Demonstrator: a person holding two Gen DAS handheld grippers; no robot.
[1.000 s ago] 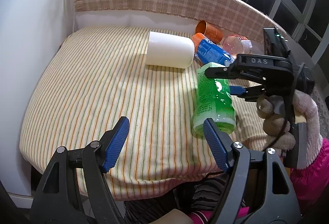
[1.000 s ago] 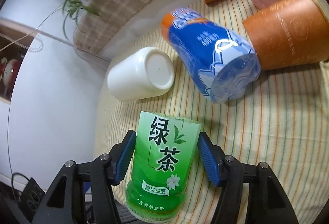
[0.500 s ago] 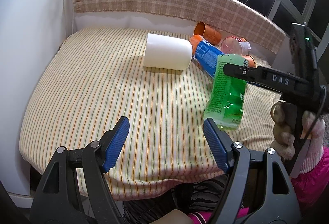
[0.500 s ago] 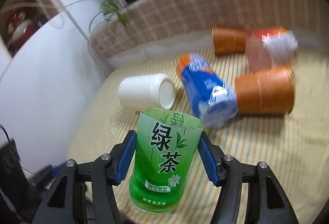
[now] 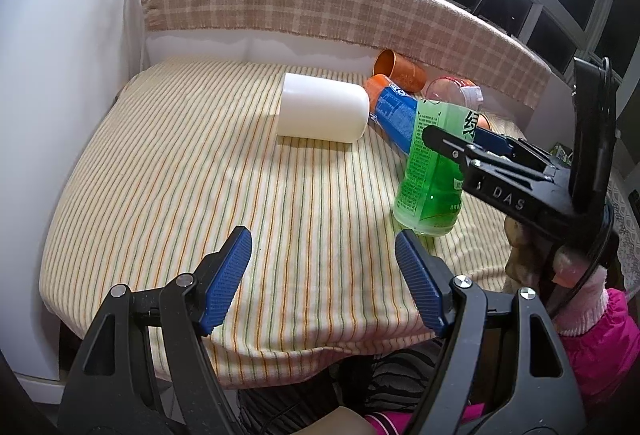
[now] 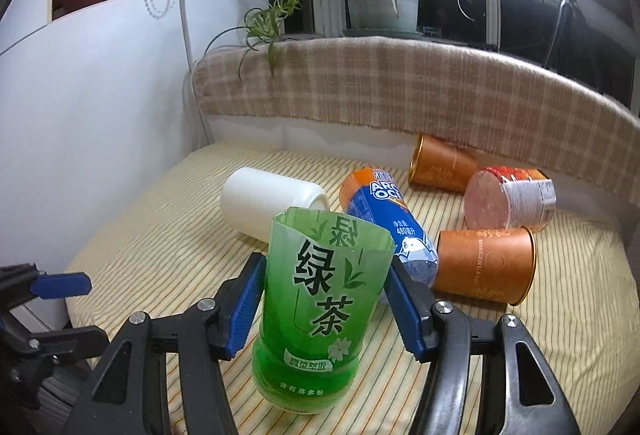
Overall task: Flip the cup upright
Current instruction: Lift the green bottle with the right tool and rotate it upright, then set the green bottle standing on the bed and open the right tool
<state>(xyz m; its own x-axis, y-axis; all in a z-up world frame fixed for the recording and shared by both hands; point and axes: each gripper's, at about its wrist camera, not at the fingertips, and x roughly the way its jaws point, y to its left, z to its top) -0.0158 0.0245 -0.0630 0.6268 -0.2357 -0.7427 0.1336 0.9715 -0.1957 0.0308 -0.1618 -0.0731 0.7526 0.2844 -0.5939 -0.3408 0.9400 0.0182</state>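
My right gripper (image 6: 326,309): blue fingers (image 6: 245,305) clamped on either side of the green cup (image 6: 320,309), a cut-off tea bottle, mouth up, nearly upright with a slight tilt, its base low over the striped cloth (image 5: 168,171) near the front right; I cannot tell whether it touches. My left gripper (image 5: 324,281): fingers spread wide, holding nothing, over the cloth's front edge, the green cup just right of its right finger. Lying on their sides behind: white cup (image 6: 272,203), blue bottle (image 6: 386,225), two orange cups (image 6: 486,263), one clear cup with red label (image 6: 510,199).
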